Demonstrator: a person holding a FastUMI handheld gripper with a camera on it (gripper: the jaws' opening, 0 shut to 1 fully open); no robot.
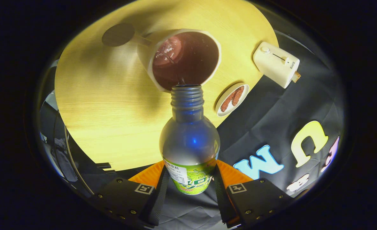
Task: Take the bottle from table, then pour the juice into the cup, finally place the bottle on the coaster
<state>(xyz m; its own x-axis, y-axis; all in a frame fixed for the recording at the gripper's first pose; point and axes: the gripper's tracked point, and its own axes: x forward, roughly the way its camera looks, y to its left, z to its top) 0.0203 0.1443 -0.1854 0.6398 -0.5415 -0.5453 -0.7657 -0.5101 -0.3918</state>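
My gripper [190,180] is shut on a clear plastic bottle [189,140] with a green label, both fingers pressing on its labelled lower part. The bottle is tipped forward, its uncapped threaded neck over the rim of a white cup [183,59] that stands on the round wooden table [105,105]. Dark reddish juice fills the cup, and a thin stream runs from the neck into it. A dark round coaster [118,34] lies on the table just beyond the cup, to its left.
To the right of the cup, a small white dish [232,99] with brown food sits near the table's edge. Farther right at the edge stands a white toaster [276,64]. Black cloth hangs beyond the table.
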